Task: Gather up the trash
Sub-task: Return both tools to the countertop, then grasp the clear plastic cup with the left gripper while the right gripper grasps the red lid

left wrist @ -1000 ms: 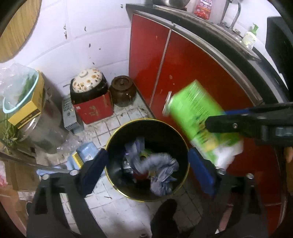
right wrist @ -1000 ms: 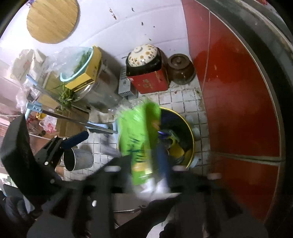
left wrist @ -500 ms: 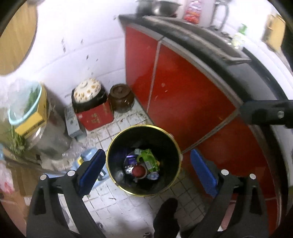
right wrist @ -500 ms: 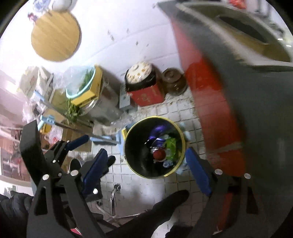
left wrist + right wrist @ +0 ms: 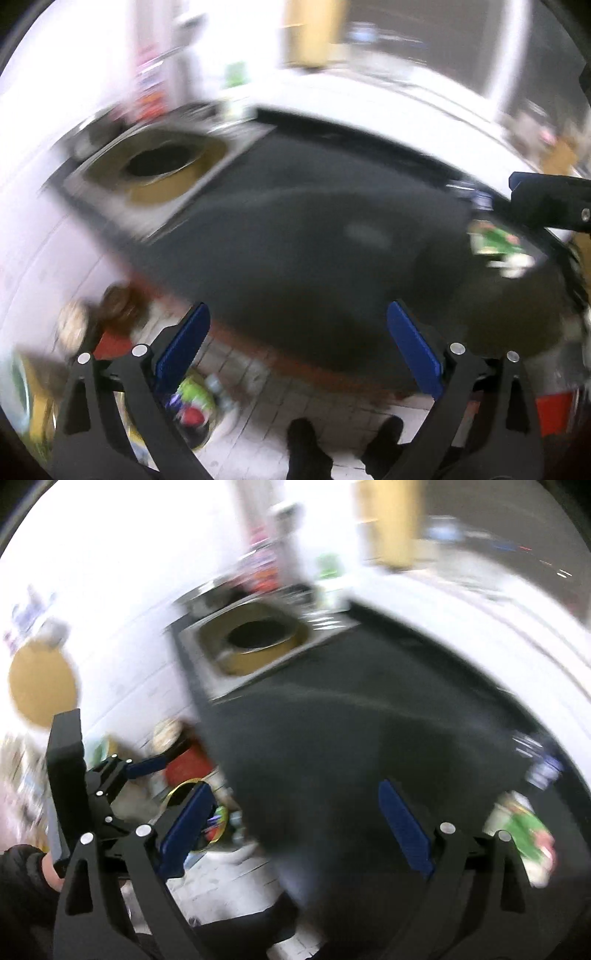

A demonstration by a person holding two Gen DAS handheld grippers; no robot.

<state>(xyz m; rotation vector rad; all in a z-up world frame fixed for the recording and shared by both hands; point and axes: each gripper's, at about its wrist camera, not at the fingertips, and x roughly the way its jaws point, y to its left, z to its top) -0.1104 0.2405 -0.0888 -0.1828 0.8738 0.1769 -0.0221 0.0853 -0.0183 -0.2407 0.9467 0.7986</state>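
Observation:
Both views are blurred by motion. My left gripper (image 5: pixel 297 350) is open and empty, raised over the dark countertop (image 5: pixel 295 229). My right gripper (image 5: pixel 295 827) is open and empty too, above the same countertop (image 5: pixel 351 720). A green and white packet (image 5: pixel 495 243) lies on the counter at the right, below the right gripper's body (image 5: pixel 554 203); it also shows in the right wrist view (image 5: pixel 524 830). The black trash bin with a gold rim (image 5: pixel 192 812) stands on the floor at lower left, with colourful trash (image 5: pixel 192 406) inside.
A steel sink (image 5: pixel 159 170) with a dark bowl is set in the counter at the far left, also in the right wrist view (image 5: pixel 258 638). Bottles (image 5: pixel 236 74) stand behind it. A lidded pot on a red box (image 5: pixel 177 753) stands on the tiled floor.
The green carton dropped from the right gripper into the bin. Both grippers then swung up from the bin toward the countertop and sink.

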